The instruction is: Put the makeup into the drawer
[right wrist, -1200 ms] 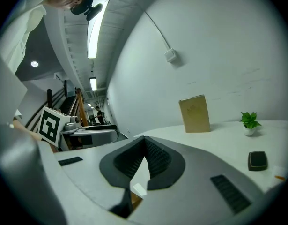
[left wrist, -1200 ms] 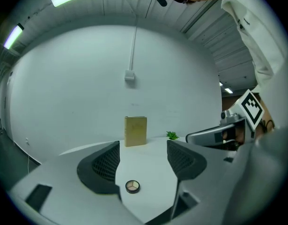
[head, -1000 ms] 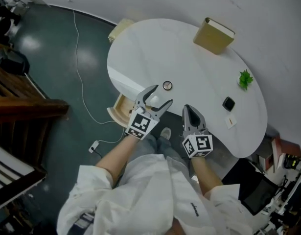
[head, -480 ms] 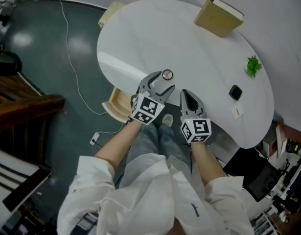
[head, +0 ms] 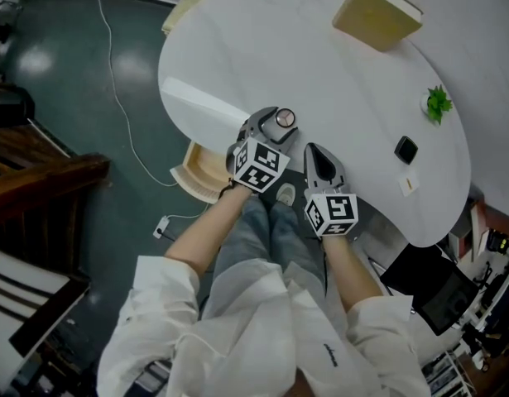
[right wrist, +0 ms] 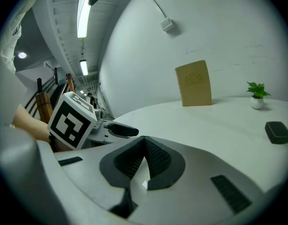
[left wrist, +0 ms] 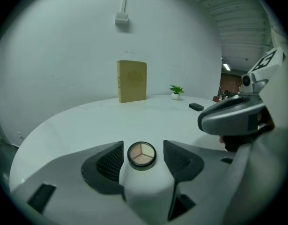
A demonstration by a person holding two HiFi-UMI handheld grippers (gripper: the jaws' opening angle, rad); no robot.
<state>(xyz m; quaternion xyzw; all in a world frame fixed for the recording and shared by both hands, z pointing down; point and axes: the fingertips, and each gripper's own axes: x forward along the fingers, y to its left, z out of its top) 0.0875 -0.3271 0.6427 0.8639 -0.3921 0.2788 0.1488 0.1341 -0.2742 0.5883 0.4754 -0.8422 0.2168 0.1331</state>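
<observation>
A small round makeup compact (head: 284,119) with three beige shades lies near the front edge of the white table (head: 320,64). My left gripper (head: 276,123) reaches down over the edge and straddles it. In the left gripper view the compact (left wrist: 142,154) sits between the two pads (left wrist: 111,161) with a thin gap on each side. The jaws have just been closing, and the pads are not pressing on it. My right gripper (head: 317,150) hangs shut and empty just right of the left one, its pads meeting (right wrist: 144,142). A pale wooden drawer (head: 203,170) stands open under the table's left edge.
A tan book (head: 378,13) stands at the table's far side. A small potted plant (head: 439,103), a black flat object (head: 406,150) and a small card (head: 409,184) lie to the right. A cable (head: 113,73) runs over the dark floor; dark wooden furniture (head: 39,180) is at left.
Both grippers have come down toward the table. The left one moved forward until its jaws straddle the compact, and its jaws narrowed. The right one stayed shut.
</observation>
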